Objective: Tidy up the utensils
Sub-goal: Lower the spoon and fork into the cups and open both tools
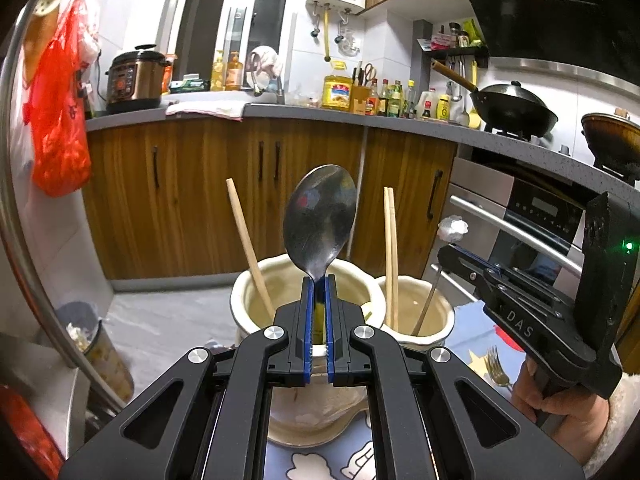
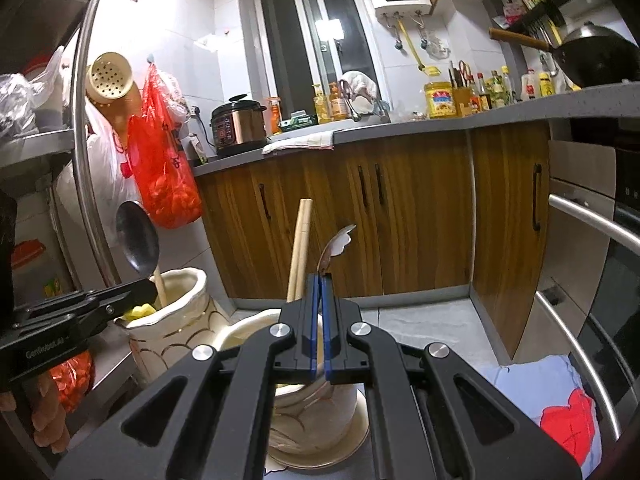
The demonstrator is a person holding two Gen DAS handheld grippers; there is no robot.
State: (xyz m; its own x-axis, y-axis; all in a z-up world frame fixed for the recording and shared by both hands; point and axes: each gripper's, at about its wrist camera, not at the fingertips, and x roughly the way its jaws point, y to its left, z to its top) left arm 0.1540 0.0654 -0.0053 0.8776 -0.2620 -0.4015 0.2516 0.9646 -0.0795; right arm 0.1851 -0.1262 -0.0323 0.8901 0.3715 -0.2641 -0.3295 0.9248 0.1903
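Note:
My left gripper (image 1: 319,280) is shut on the neck of a metal spoon (image 1: 320,216), bowl up, held over a cream ceramic holder (image 1: 244,300) with one wooden chopstick (image 1: 250,248) in it. A second cream holder (image 1: 440,312) to its right holds a pair of chopsticks (image 1: 391,256). My right gripper (image 2: 321,280) is shut on a metal utensil with a scalloped head (image 2: 338,242), over that second holder (image 2: 320,412), beside the chopsticks (image 2: 298,248). The spoon (image 2: 138,236) and left holder (image 2: 180,312) show at the left of the right wrist view.
A fork (image 1: 496,368) lies on the patterned cloth (image 1: 476,332) by the right holder. Wooden cabinets (image 1: 200,184) and a grey counter (image 1: 304,112) stand behind. An oven (image 1: 532,220) is at the right, a trash bin (image 1: 100,348) and a red bag (image 1: 60,120) at the left.

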